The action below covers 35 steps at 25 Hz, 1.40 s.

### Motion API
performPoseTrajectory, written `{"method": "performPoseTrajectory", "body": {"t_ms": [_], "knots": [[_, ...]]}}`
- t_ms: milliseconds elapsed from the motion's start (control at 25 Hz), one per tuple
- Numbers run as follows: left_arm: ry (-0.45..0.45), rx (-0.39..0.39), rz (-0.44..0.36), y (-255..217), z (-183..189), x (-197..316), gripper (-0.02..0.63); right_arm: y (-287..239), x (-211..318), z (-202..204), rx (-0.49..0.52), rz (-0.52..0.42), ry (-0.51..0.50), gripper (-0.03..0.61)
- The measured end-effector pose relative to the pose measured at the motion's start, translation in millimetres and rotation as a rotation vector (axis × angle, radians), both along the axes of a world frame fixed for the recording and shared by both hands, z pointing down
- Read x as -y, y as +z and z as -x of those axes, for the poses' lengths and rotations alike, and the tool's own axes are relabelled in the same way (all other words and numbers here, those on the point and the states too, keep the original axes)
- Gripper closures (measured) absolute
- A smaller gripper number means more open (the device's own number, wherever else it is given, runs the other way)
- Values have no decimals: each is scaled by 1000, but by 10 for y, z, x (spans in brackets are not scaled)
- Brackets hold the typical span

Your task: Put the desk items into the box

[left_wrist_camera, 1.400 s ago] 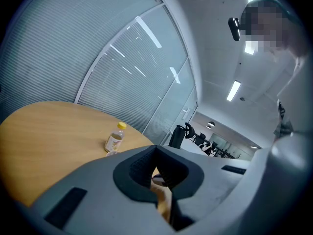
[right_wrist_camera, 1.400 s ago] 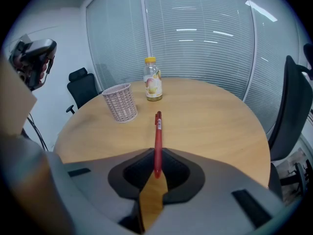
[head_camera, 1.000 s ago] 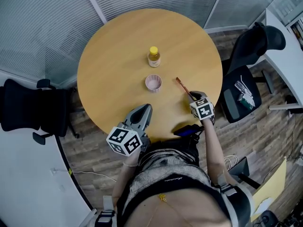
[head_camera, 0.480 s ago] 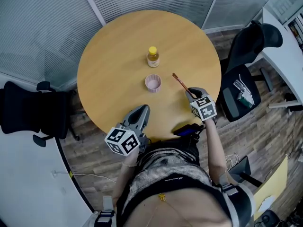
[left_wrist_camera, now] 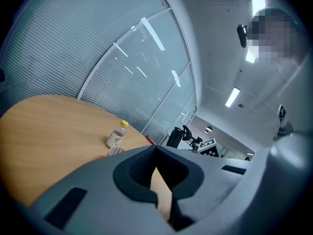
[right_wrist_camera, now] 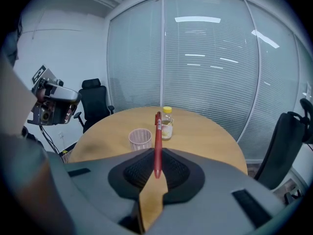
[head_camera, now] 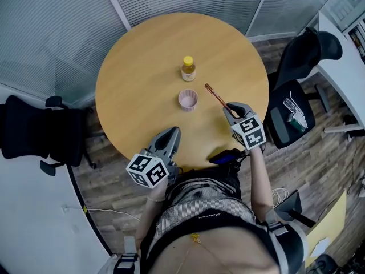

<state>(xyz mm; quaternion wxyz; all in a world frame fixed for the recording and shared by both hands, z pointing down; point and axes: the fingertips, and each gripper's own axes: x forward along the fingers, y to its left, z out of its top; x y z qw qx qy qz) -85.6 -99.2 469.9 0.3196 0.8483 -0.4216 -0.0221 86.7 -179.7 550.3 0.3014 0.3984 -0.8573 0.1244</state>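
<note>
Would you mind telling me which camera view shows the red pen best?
The right gripper view: the red pen runs full-length, clamped in the right gripper. The head view shows a thin sliver; the left gripper view, only its red tip.

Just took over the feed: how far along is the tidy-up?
Done: nothing stowed; the pink mesh cup looks empty, and no box is in view. In hand: the right gripper is shut on the red pen. To do: the bottle stands on the table; the left gripper is shut, empty.
</note>
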Motion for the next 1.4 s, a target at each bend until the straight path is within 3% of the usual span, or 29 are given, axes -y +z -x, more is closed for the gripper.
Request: {"method": "performPoseTrajectory", "body": {"t_ms": [880, 1400], "knots": [[-26, -2, 4, 41, 156, 53, 612, -804, 118, 334, 5, -171, -77, 518], [-64, -1, 28, 137, 314, 44, 612, -472, 163, 685, -108, -106, -172, 518]]}}
